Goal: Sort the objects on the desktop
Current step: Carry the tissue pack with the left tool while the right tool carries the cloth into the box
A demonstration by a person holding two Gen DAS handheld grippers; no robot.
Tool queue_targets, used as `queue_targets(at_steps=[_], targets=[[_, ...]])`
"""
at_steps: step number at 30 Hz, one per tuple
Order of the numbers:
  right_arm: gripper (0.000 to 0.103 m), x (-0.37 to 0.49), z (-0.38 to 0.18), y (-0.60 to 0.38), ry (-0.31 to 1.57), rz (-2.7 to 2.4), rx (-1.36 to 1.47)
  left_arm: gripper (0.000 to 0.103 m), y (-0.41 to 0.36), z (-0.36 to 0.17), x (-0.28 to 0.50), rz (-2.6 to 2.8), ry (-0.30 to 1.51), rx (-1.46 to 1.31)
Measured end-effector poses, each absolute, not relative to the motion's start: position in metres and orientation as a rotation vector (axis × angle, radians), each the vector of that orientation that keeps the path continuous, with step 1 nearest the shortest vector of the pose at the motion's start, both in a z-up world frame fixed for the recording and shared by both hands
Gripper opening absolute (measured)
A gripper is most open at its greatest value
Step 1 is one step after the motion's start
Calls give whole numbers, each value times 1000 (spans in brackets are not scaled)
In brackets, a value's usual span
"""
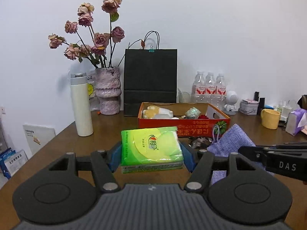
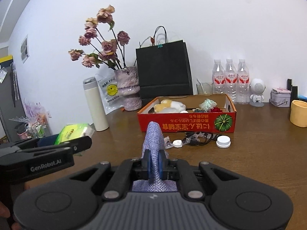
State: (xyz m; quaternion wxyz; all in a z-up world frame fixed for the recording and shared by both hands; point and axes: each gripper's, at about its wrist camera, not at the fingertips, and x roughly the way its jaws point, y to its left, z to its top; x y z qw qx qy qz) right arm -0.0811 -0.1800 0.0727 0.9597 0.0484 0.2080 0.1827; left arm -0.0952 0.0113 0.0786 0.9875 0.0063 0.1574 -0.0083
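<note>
The left gripper fingers clamp a green tissue pack, the right gripper fingers pinch a purple woven pouch, both before the red cardboard box.

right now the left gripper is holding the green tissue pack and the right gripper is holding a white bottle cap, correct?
Not quite. The left gripper does hold the green tissue pack, but the right gripper is shut on a purple woven pouch, as the right wrist view shows. The white bottle cap lies on the table by the red cardboard box.
</note>
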Motion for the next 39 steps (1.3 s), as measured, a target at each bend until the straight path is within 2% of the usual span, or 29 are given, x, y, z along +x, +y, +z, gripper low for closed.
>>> queue_targets(at_steps=[6, 11, 19, 21, 25, 28, 30, 34, 39], targets=[[7, -102, 76, -180, 373, 357, 97, 65, 10, 72, -106, -40, 325, 5], [7, -79, 87, -182, 346, 335, 66, 65, 6, 75, -82, -63, 323, -17], [7, 52, 143, -201, 304, 259, -1, 65, -19, 122, 62, -139, 300, 20], [11, 97, 156, -205, 310, 258, -30, 65, -27, 131, 104, -131, 271, 75], [12, 213, 142, -212, 511, 272, -36, 65, -36, 114, 205, -111, 408, 74], [5, 285, 101, -203, 698, 199, -140, 65, -47, 87, 253, -130, 517, 68], [5, 321, 71, -202, 857, 198, -144, 65, -53, 71, 277, -133, 590, 68], [6, 350, 39, -191, 978, 142, -269, 65, -61, 49, 306, -147, 699, 88], [11, 362, 21, -187, 1095, 169, -238, 68, -64, 36, 326, -155, 786, 107]])
